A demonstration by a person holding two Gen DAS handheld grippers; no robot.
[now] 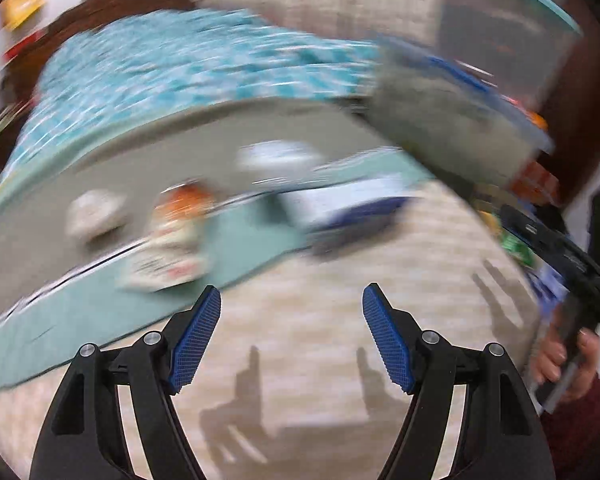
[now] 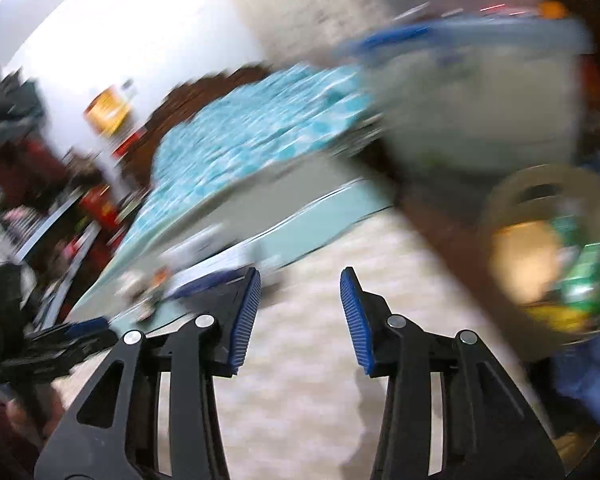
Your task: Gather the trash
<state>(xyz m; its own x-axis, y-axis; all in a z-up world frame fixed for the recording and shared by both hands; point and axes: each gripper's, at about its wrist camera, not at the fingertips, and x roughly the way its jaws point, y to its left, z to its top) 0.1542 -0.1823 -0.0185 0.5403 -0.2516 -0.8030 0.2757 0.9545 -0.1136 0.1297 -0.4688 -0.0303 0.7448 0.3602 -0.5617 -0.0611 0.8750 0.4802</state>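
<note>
Both views are blurred by motion. In the left wrist view several pieces of trash lie on the floor mat: an orange and white wrapper point(image 1: 172, 236), a white crumpled piece point(image 1: 94, 214), a white and blue packet point(image 1: 348, 204) and a white scrap point(image 1: 276, 154). My left gripper point(image 1: 292, 336) is open and empty, above the pale tiled floor, short of the trash. My right gripper point(image 2: 300, 316) is open and empty. A round bin point(image 2: 552, 256) holding green and yellow trash sits at its right.
A bed with a turquoise patterned cover point(image 1: 188, 72) runs along the back. A teal mat point(image 1: 260, 236) lies beside it. A clear storage tub point(image 2: 476, 92) stands at the right. Shelves with clutter point(image 2: 60, 216) line the left wall. The other gripper shows at the right edge point(image 1: 572, 272).
</note>
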